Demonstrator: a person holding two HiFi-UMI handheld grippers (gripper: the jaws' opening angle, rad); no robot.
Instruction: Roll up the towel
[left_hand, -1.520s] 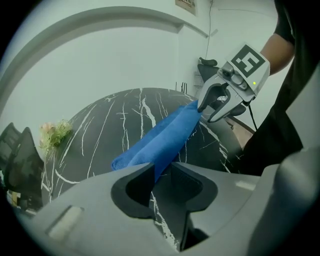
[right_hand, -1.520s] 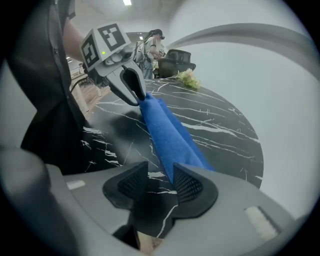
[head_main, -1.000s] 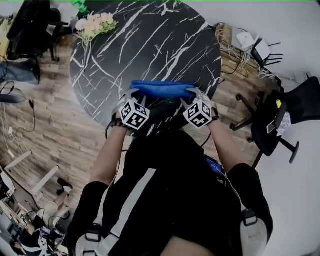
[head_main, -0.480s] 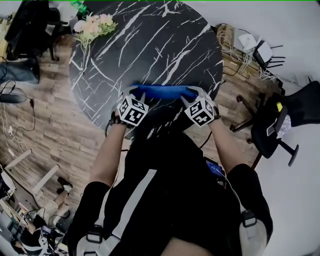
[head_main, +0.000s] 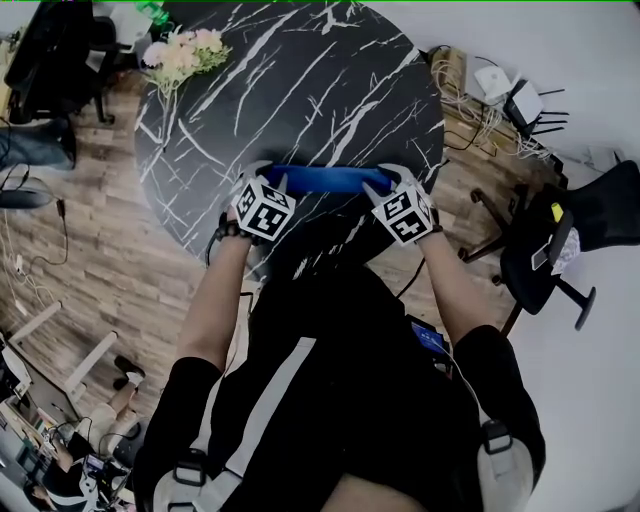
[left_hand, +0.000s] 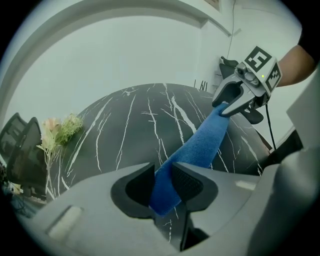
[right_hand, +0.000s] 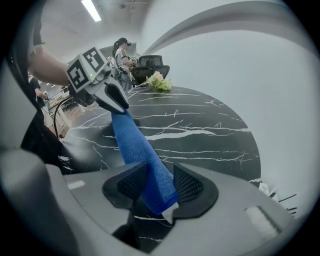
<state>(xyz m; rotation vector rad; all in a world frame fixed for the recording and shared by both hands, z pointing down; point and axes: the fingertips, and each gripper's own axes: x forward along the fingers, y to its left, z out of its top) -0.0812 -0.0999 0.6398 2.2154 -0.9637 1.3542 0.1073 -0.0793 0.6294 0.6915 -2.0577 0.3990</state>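
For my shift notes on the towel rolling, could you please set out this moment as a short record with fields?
Item: blue towel, rolled into a narrow bar, spanning both grippers
Left gripper: shut on the towel's left end
Right gripper: pads on the towel's right end, jaws just opened slightly
Surface: round black marble table, towel near its front edge
Towel touching table: cannot tell
Also present: bunch of flowers at the table's far left edge
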